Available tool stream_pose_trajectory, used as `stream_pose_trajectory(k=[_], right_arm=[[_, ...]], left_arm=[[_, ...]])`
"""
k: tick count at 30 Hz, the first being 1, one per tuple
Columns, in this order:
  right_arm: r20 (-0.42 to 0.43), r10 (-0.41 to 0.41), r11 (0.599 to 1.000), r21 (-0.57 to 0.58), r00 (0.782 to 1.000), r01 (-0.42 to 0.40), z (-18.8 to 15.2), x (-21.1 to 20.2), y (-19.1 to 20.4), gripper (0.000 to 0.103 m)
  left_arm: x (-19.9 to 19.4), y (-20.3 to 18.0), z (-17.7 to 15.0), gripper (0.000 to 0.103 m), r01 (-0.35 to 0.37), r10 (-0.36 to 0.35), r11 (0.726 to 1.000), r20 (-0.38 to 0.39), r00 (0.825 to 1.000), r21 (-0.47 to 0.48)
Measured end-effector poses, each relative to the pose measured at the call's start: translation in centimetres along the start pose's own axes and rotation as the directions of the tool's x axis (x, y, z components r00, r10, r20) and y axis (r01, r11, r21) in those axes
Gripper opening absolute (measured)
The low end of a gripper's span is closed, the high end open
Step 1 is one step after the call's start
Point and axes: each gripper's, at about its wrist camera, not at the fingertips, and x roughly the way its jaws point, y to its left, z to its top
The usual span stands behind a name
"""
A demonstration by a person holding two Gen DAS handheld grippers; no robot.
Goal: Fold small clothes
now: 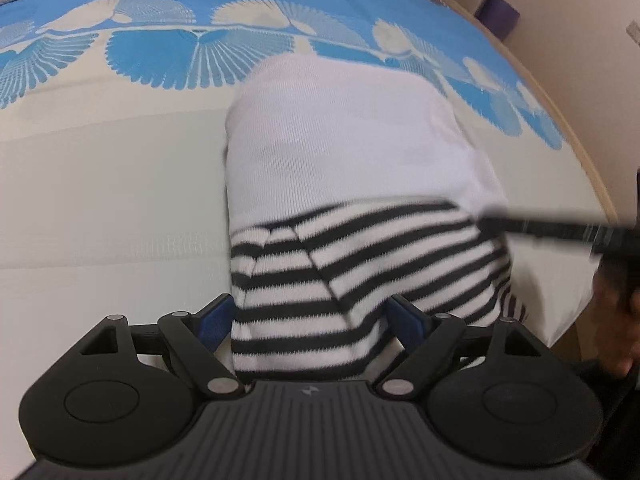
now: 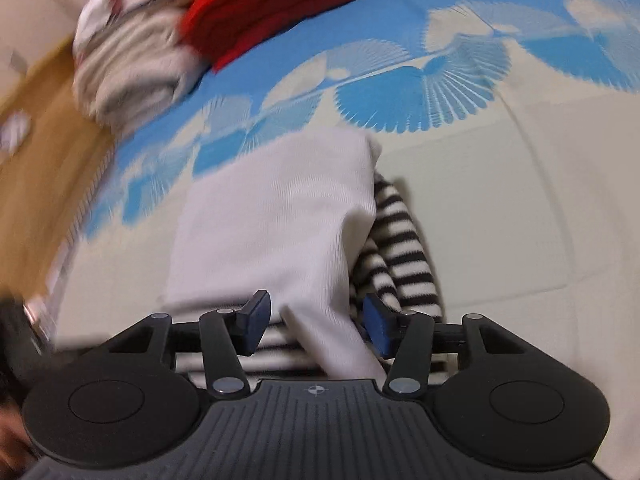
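Fingers (image 1: 218, 320) apart, white-and-striped garment (image 1: 340, 152) folded

Bed (image 1: 100, 200) under cream spread with blue fan-print band, bearing a garment (image 1: 344, 152), white with black-striped part, near the close edge, and further back a red cloth (image 2: 276, 4) beside a pile of pale clothes (image 2: 128, 64).
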Motion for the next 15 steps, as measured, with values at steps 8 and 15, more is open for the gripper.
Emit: stream_pose_trajectory(k=[8,15], right_arm=[[0.036,0.001,1.000,-0.026,0.999,0.000,-0.8,-2.2,-1.2,0.000],[-0.098,-0.085,0.996,0.003,0.991,0.086,-1.3,-0.7,-1.9,0.001]], left_arm=[[0.9,-0.5,0.2,0.088,-0.036,0.037,0.999,-0.018,0.999,0.016],[0.8,0.0,0.8,0.088,-0.020,0.020,1.000,-0.047,0.999,0.005]])
